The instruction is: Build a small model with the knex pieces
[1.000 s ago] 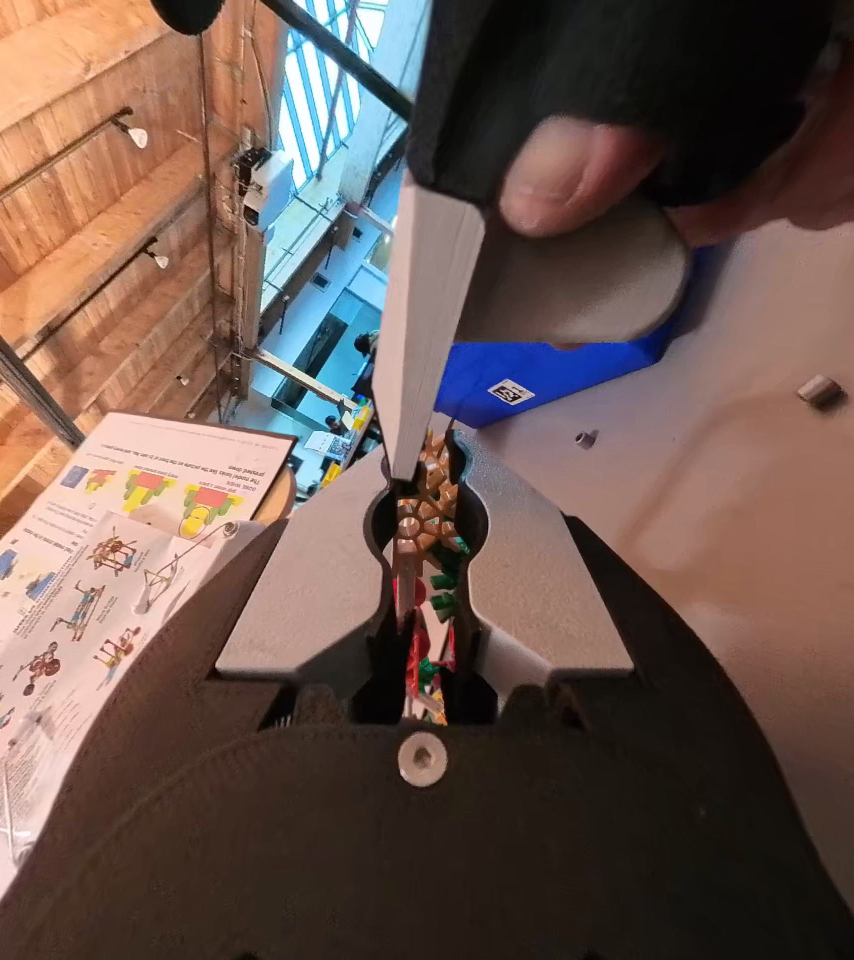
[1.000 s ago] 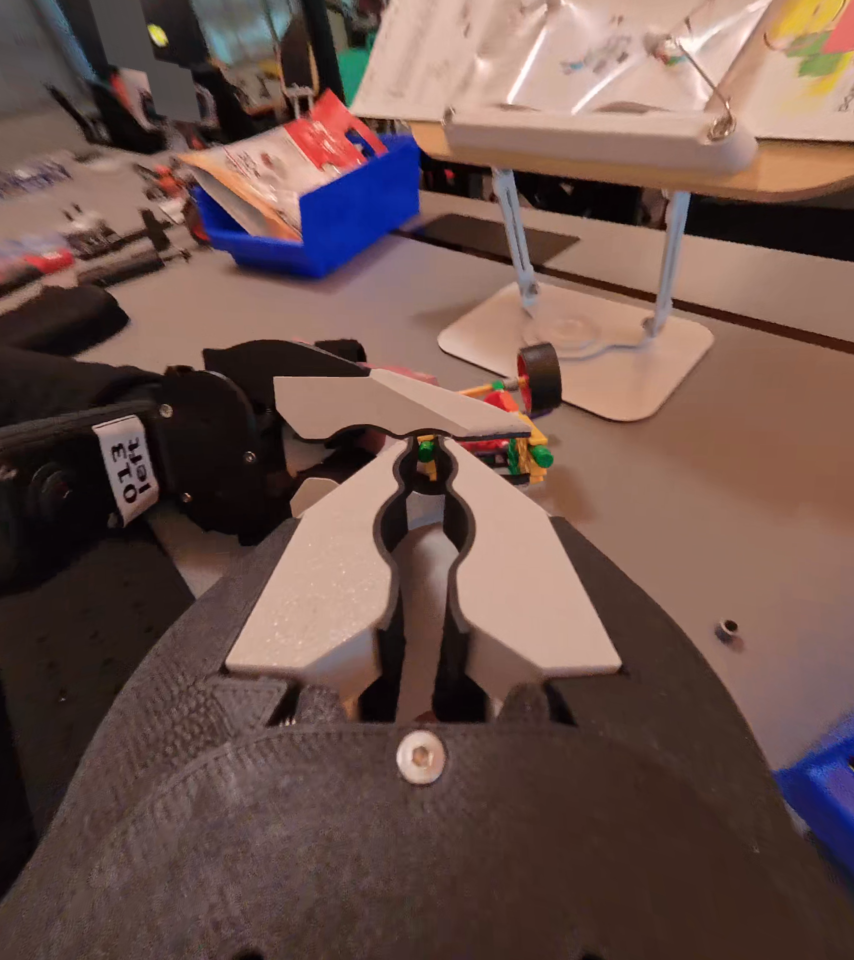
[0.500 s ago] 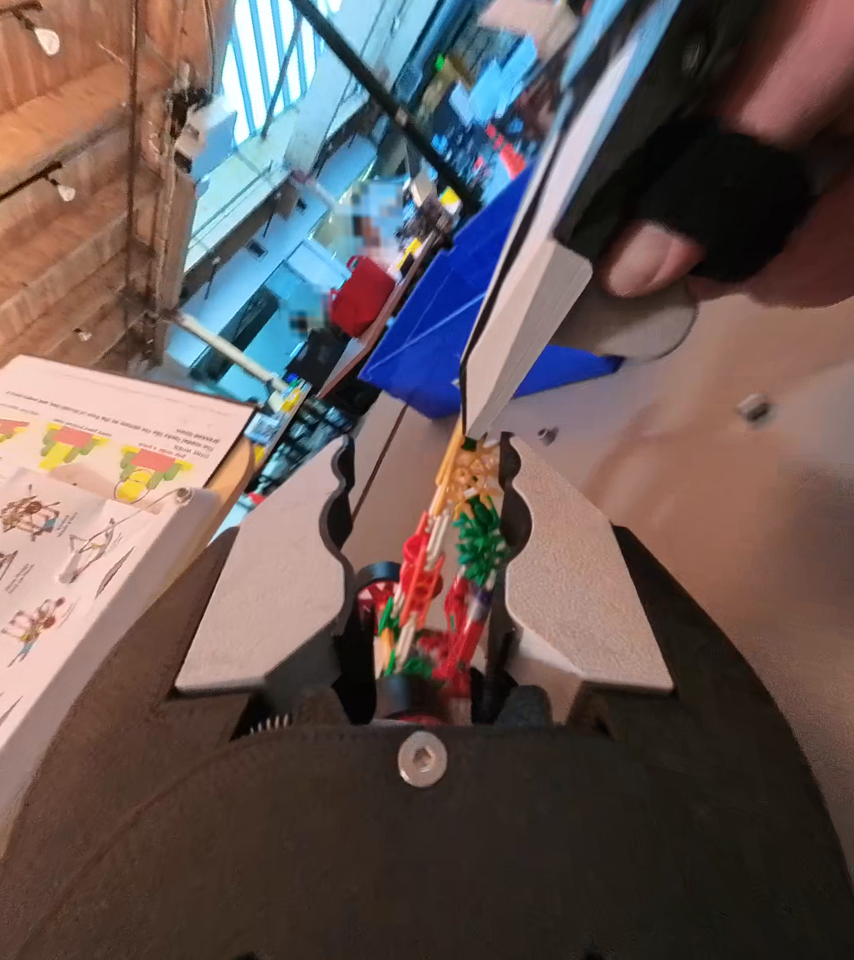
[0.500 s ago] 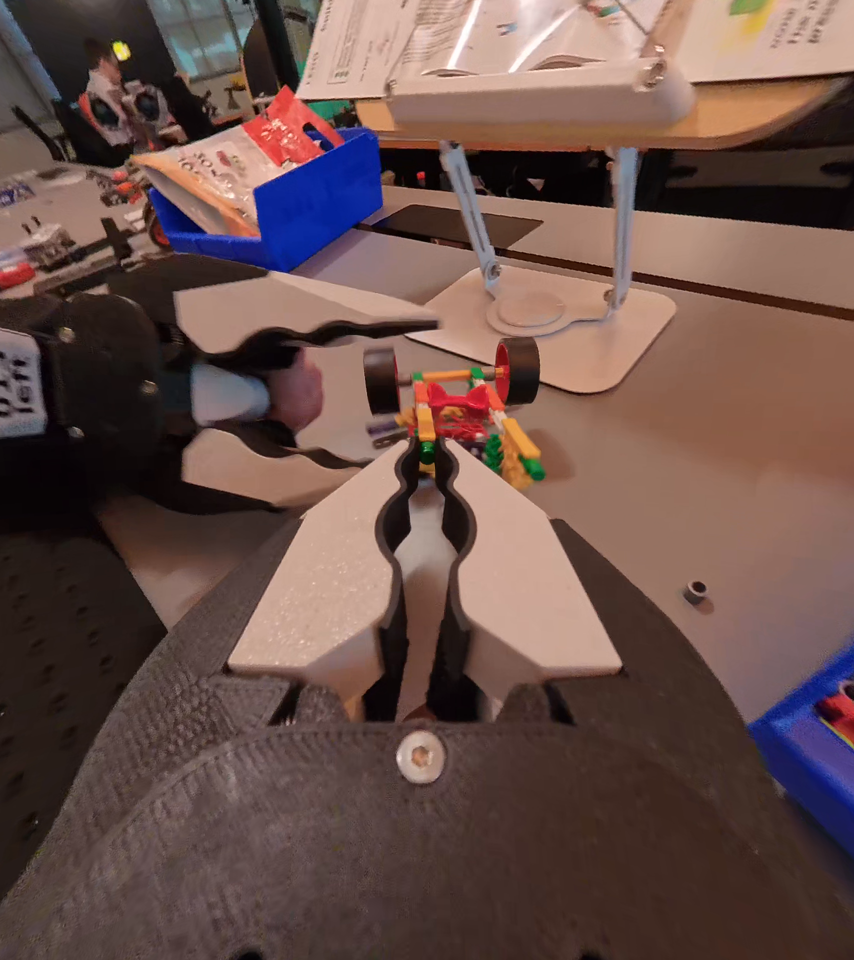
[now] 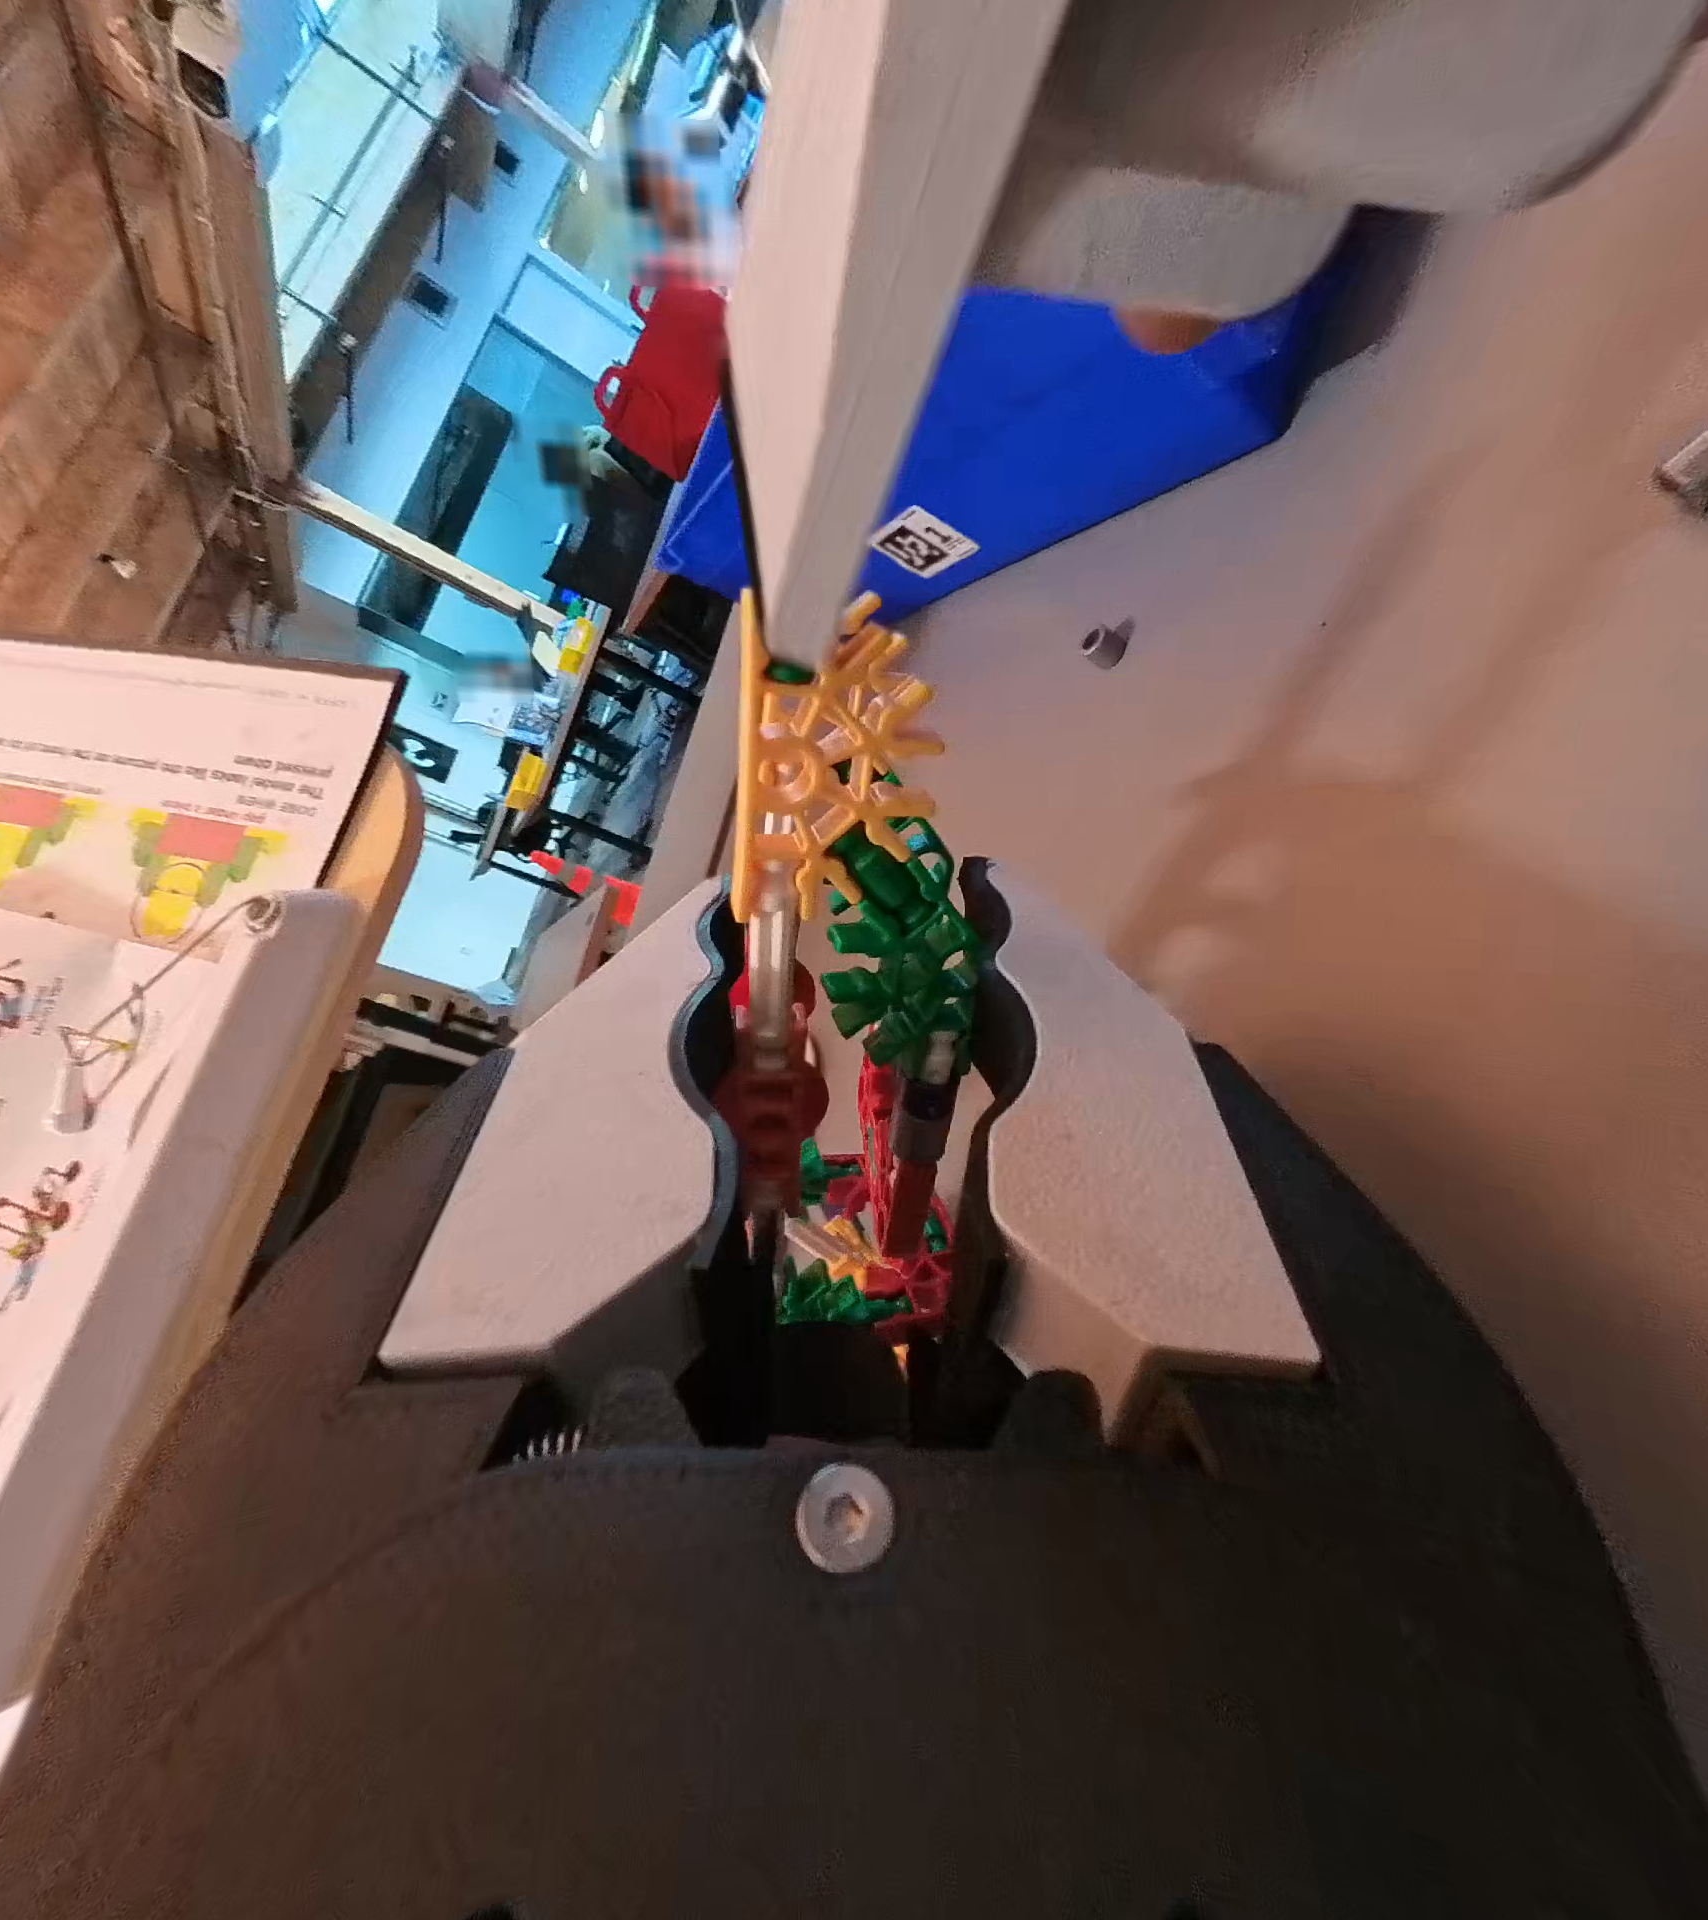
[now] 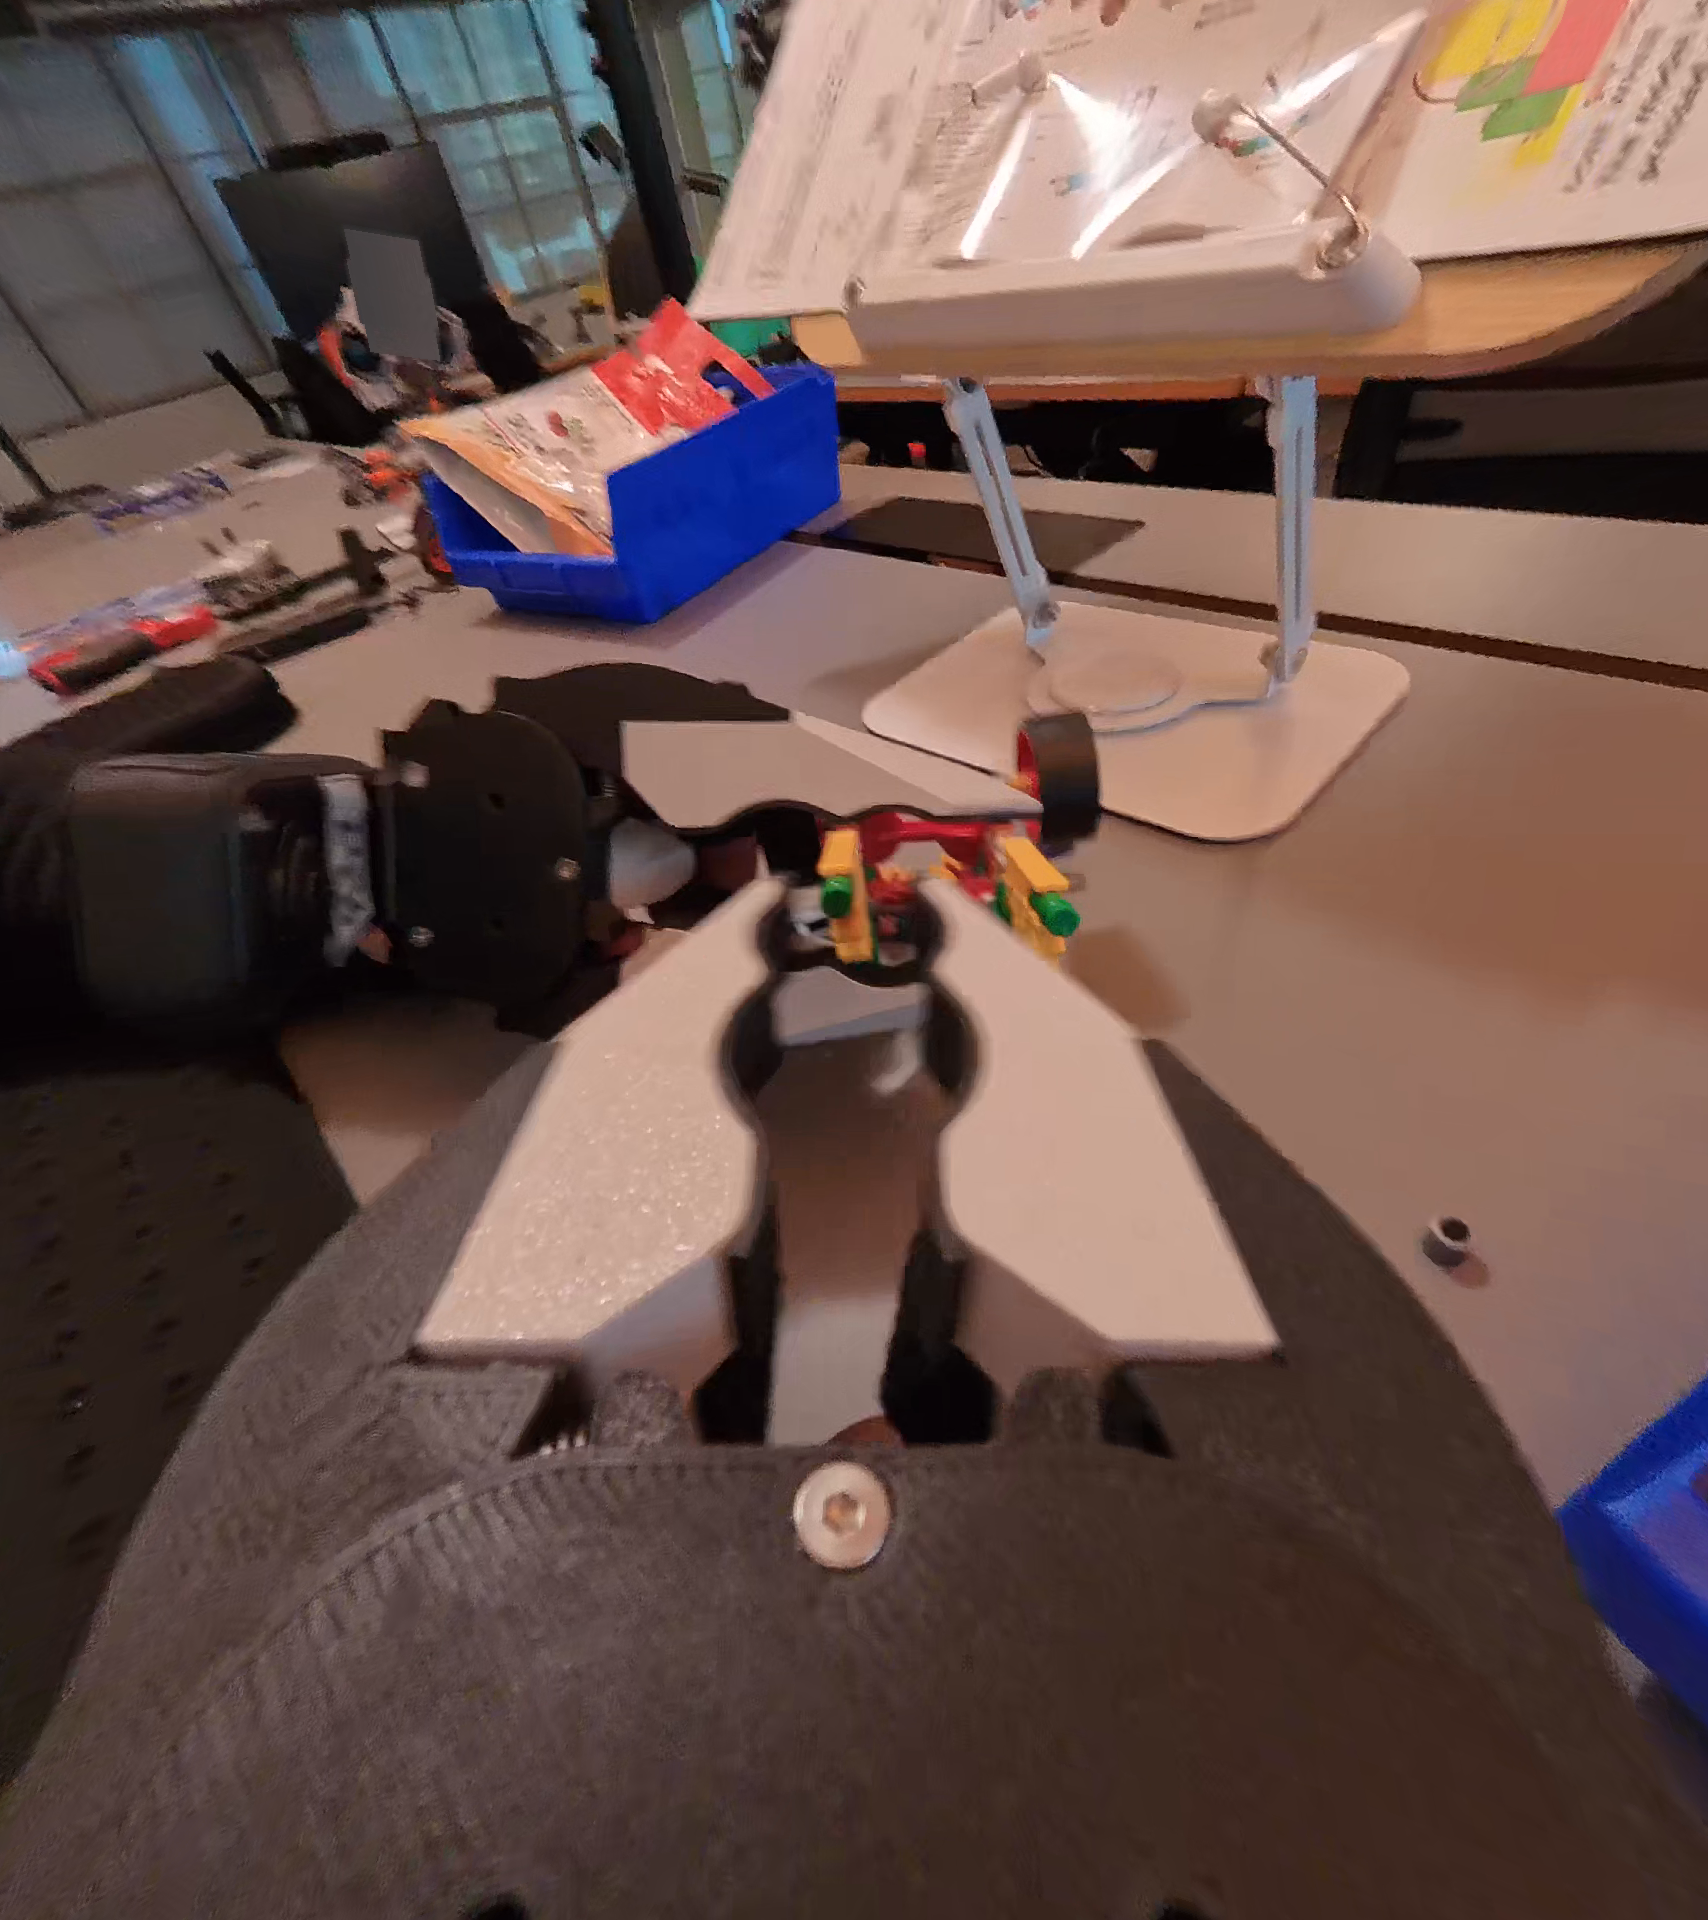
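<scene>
Left claw (image 5: 855,925) grips the toy model (image 5: 850,935), its long axis along the fingers. Right claw (image 6: 855,914), part open, tips touching the model's far end; grip cannot be told.

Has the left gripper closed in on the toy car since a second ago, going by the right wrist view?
Yes. The left gripper now straddles the toy car before the stand base.

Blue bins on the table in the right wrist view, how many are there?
2. One blue bin sits far back left on the table, holding a printed bag; the other is cut off at the lower right edge. More may lie out of frame.
</scene>
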Available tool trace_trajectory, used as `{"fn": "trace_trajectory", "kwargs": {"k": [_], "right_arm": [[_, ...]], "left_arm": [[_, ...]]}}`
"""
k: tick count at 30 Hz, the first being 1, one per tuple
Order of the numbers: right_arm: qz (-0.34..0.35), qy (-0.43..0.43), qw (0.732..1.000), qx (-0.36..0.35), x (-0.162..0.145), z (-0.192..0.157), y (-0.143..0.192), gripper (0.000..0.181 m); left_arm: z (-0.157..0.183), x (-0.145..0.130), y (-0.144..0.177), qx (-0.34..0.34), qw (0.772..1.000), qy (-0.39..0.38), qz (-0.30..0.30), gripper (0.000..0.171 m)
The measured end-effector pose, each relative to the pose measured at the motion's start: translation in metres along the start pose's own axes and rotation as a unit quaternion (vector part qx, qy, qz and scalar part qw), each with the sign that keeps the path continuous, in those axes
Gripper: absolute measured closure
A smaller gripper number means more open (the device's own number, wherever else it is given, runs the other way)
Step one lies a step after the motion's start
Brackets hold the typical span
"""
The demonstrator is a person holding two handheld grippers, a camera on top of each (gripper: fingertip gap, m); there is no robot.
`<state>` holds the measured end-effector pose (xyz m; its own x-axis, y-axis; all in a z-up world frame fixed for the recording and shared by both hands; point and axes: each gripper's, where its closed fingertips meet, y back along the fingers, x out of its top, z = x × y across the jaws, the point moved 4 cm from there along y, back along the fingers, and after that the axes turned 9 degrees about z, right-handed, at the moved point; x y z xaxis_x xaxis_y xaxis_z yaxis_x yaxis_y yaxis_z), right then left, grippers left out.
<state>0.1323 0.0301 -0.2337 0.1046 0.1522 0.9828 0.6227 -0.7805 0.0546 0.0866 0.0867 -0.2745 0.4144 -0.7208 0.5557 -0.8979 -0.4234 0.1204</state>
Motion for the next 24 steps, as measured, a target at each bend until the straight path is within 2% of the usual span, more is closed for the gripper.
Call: {"fn": "trace_trajectory", "kwargs": {"k": [1,2,5,7,9,13,19,22,24], "right_arm": [[-0.017,0.007,1.000,-0.005,-0.005,0.002,-0.002,0.140],[-0.028,0.012,1.000,0.004,-0.008,-0.001,-0.004,0.140],[-0.022,0.043,0.999,0.007,-0.005,-0.007,-0.007,0.150],[-0.036,0.064,0.997,0.000,-0.008,-0.007,-0.011,0.170],[-0.056,0.087,0.995,-0.008,-0.013,-0.007,-0.015,0.176],[-0.065,0.106,0.992,-0.013,-0.011,-0.005,-0.016,0.177],[-0.064,0.071,0.995,0.026,-0.009,-0.004,-0.015,0.177],[-0.052,0.049,0.997,0.024,-0.005,0.000,-0.011,0.178],[-0.053,0.057,0.997,0.012,-0.006,0.003,-0.011,0.178]], "left_arm": [[0.000,0.002,0.000,0.003,1.000,-0.010,0.000,0.132],[-0.001,0.004,0.001,0.010,1.000,-0.020,0.004,0.132],[0.003,0.007,0.000,0.011,0.999,-0.049,0.003,0.132],[0.005,0.010,-0.001,0.014,0.998,-0.061,0.003,0.132],[0.006,0.014,-0.001,0.012,0.998,-0.058,0.002,0.132],[0.005,0.013,-0.004,0.002,0.999,-0.038,-0.025,0.133],[0.007,0.012,-0.003,-0.022,0.999,-0.027,-0.009,0.131],[0.005,0.002,-0.004,-0.020,0.999,-0.028,-0.029,0.126],[0.005,-0.002,-0.006,-0.024,0.998,-0.030,-0.048,0.129]]}}
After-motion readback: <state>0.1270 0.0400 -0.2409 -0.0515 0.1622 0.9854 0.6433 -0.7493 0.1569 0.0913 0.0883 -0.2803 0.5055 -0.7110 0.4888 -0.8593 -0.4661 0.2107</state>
